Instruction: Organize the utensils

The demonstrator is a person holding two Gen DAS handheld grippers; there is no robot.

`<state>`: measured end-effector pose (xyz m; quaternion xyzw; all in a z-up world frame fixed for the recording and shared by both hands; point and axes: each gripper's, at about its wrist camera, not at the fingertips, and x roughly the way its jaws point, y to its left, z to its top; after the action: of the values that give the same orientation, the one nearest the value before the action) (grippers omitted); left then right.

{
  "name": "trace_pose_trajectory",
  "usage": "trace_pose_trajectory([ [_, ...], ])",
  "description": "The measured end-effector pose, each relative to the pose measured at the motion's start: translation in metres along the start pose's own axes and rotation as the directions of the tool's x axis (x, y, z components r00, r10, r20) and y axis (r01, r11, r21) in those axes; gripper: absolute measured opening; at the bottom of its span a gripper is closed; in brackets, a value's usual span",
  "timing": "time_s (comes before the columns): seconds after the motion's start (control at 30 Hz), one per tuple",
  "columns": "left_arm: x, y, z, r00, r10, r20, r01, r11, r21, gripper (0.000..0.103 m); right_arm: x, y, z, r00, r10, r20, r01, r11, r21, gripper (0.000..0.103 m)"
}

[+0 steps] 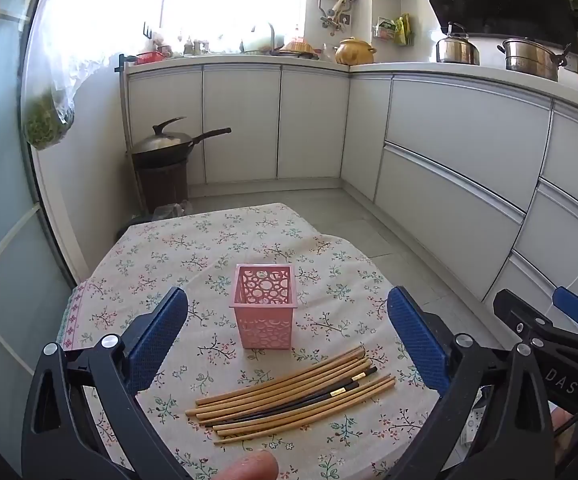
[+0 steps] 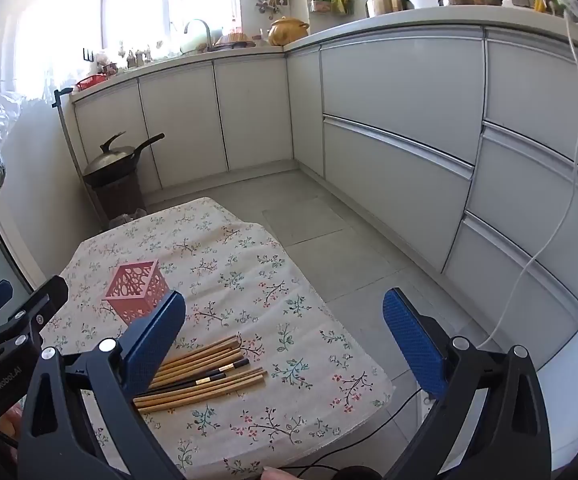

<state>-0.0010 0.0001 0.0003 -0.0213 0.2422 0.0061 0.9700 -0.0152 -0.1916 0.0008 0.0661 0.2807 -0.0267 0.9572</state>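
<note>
A pink perforated holder (image 1: 264, 307) stands upright and empty on the floral tablecloth (image 1: 193, 252). Several wooden chopsticks (image 1: 289, 398) and two black ones lie in a loose bundle just in front of it. My left gripper (image 1: 289, 336) is open and empty, held above the chopsticks with the holder between its blue pads. In the right wrist view the holder (image 2: 137, 294) sits left of the chopsticks (image 2: 205, 376). My right gripper (image 2: 285, 344) is open and empty above the table's right half; its left pad hides the chopsticks' near ends.
The right gripper's body (image 1: 549, 336) shows at the right edge of the left view. White cabinets (image 2: 401, 120) run behind and to the right. A wok on a dark bin (image 1: 165, 168) stands beyond the table's far left. A white cable (image 2: 529, 264) hangs at right.
</note>
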Motion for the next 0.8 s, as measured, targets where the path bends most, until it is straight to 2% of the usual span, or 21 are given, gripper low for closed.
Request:
trace_pose_trajectory([
  [0.8,0.0061,-0.0019,-0.0056,0.999,0.001,-0.032,-0.001,1.000,0.006,0.096,0.0040,0.0007,-0.0029,1.000,0.003,-0.013,-0.003,1.000,0.011,0.096],
])
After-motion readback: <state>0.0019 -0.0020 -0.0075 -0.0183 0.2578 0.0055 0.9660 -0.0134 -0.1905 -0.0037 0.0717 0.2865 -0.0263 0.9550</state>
